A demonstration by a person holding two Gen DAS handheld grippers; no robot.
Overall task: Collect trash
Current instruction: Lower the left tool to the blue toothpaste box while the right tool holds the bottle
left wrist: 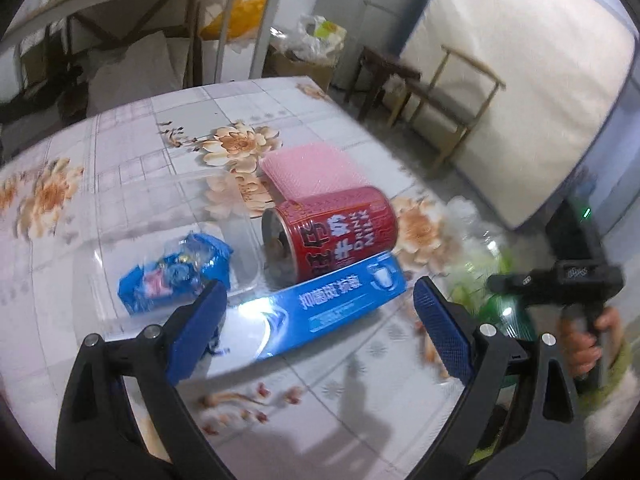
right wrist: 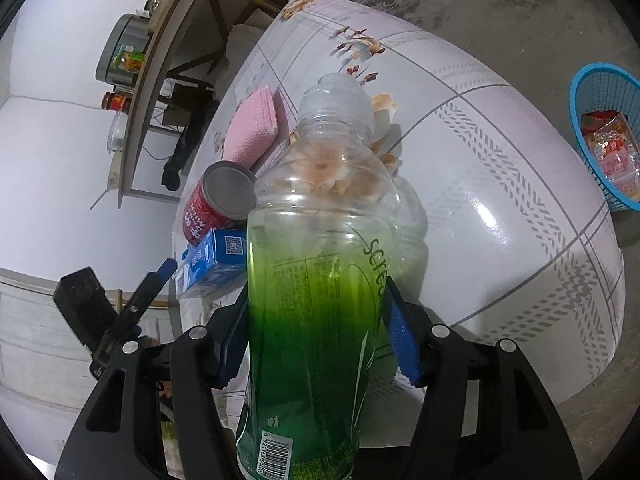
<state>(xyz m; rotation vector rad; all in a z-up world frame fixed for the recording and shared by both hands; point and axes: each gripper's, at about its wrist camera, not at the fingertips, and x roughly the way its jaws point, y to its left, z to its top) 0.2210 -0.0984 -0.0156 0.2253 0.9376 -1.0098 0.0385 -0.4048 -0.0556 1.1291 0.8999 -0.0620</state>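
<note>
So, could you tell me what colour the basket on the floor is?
Light blue basket, best seen in the right wrist view.

Both grippers: black plastic arms w/ silver screws, blue textured pads [left wrist: 440,332]. Right gripper [left wrist: 556,276] has black handle, green LED. Sleeve [left wrist: 618,364] olive-green, white fleece cuff.

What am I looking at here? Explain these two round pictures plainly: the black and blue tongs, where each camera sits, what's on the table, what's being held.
There is no robot: a person carries a hand-held claw in each hand, each with a fisheye camera looking along its blue pads. The left camera shows the left claw open above a floral table, over a blue toothpaste box. Beside it lie a red milk can, a crumpled blue wrapper and a pink sponge. At the right edge a hand grips the other tool. The right camera shows the right claw clamped on a green-labelled plastic bottle. A blue basket on the floor holds wrappers.
</note>
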